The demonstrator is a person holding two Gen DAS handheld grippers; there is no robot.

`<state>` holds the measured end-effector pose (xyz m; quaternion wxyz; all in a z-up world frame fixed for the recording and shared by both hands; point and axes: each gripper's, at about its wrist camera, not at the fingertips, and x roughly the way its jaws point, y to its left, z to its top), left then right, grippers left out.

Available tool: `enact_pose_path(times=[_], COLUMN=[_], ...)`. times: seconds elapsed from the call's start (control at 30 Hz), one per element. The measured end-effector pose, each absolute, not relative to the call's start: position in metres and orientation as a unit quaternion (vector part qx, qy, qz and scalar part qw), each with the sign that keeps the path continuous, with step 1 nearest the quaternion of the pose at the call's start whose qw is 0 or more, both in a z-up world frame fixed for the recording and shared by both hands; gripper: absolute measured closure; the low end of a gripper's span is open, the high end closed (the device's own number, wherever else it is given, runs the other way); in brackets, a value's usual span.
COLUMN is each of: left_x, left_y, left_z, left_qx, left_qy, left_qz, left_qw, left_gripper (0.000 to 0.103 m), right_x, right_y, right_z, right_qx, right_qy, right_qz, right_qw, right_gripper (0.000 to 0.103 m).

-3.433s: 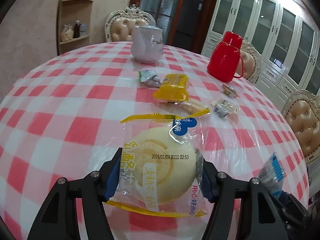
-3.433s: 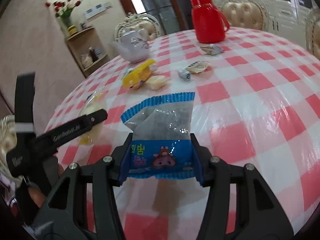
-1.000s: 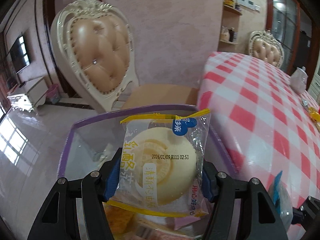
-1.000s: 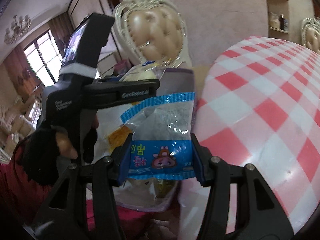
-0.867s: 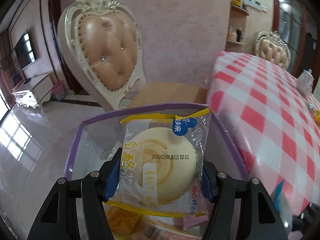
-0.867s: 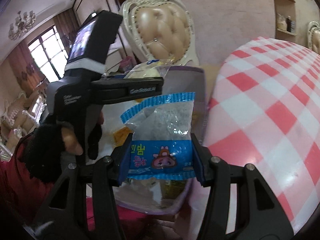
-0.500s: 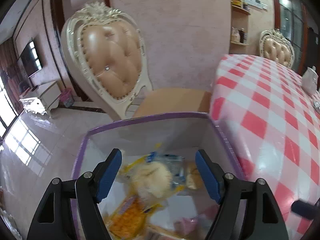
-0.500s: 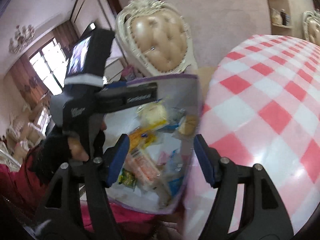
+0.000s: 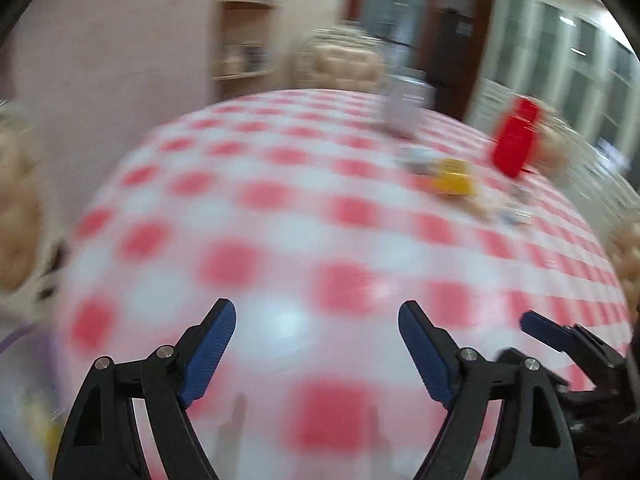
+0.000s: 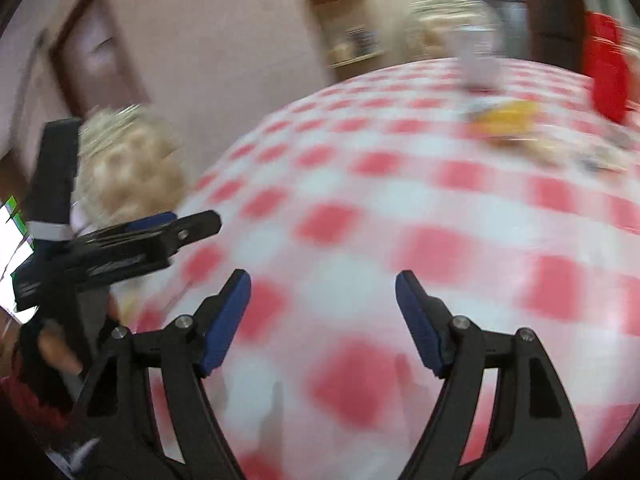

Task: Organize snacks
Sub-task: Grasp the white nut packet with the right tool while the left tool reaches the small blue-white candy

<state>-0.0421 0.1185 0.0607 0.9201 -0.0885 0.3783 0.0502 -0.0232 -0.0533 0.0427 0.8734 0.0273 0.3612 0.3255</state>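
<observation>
Both empty, jaws just spread wide: left gripper (image 9: 316, 320) and right gripper (image 10: 323, 284) above the glossy red-checked tabletop (image 9: 280, 216). Remaining snacks, a crinkly yellow packet (image 9: 452, 178) among small blurred wrappers, lay far across beside the red flask (image 9: 516, 140). Best approached low, pinching packet edges squarely, never crushing contents.

each camera sat just behind its own tongs and looked forward and downward along them, close over the near edge of the checked tabletop (image 9: 280, 208). the left tongs (image 9: 316, 344) filled the bottom of the left view; the right tongs (image 10: 323, 312) filled the bottom of the right view. both views were blurred. they shared the tabletop beyond the tongs, the red flask (image 9: 516, 144) and the yellow packet (image 9: 454, 176) far ahead to the right. each view caught the other tongs at its side.
</observation>
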Motion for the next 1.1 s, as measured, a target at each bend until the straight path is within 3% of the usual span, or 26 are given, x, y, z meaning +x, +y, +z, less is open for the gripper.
enact_pose_path(times=[0.23, 0.37, 0.53, 0.93, 1.1], left_x=[0.084, 0.114, 0.127, 0.13, 0.131], left_y=[0.016, -0.004, -0.011, -0.003, -0.005], left_z=[0.047, 0.025, 0.006, 0.002, 0.003], left_qx=[-0.134, -0.219, -0.238, -0.271, -0.265], left_qy=[0.384, 0.364, 0.391, 0.386, 0.386], left_qz=[-0.006, -0.017, -0.064, -0.079, -0.077], left_qw=[0.913, 0.905, 0.887, 0.878, 0.88], left_gripper=[0.019, 0.019, 0.019, 0.014, 0.013], right_x=[0.037, 0.056, 0.074, 0.228, 0.243], right_y=[-0.176, -0.227, -0.271, -0.229, -0.197], right_z=[0.04, 0.035, 0.027, 0.022, 0.017], right_qx=[0.06, 0.099, 0.173, 0.037, -0.069], right_qy=[0.368, 0.367, 0.367, 0.415, 0.419], right_qz=[0.112, 0.041, 0.04, 0.084, 0.103], right_qw=[0.921, 0.924, 0.913, 0.905, 0.9], right_gripper=[0.021, 0.021, 0.021, 0.021, 0.021])
